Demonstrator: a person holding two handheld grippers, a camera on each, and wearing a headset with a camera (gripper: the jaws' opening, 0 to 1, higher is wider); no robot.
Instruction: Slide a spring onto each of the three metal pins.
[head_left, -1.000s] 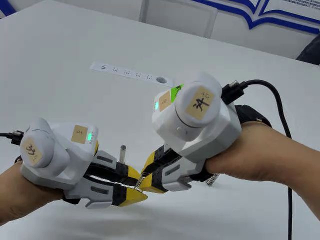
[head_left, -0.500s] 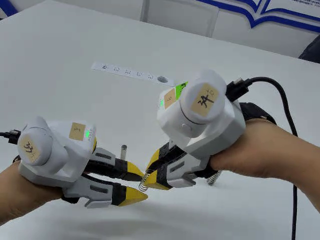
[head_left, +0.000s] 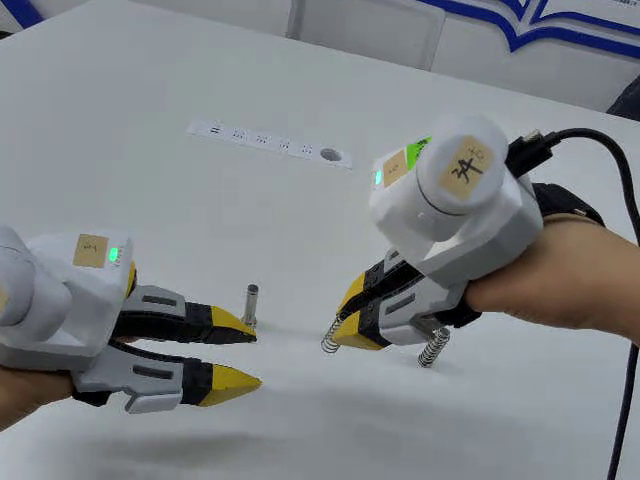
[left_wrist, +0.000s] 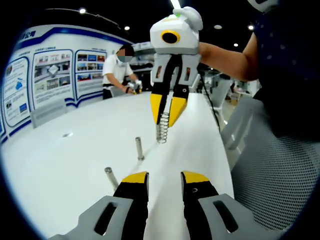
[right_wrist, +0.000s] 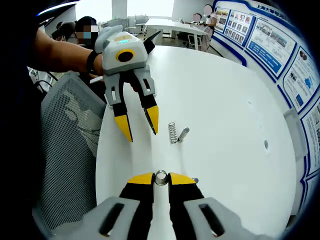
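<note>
- My right gripper (head_left: 338, 338) is closed on a spring (head_left: 329, 341), pinching it between the yellow tips, and the coil hangs down toward the white table (head_left: 150, 220)
- My left gripper (head_left: 250, 358) is wide open with nothing between its jaws
- 1 pin (head_left: 251, 303) stands upright between the 2 grippers, just beside my left gripper's upper jaw; the held spring is near it but apart
- The left gripper view shows a near pin (left_wrist: 110, 176) and a far pin (left_wrist: 139, 148), both bare
- A loose spring (head_left: 433, 347) lies on the table behind my right gripper
- A power strip (head_left: 270, 143) lies well beyond
</note>
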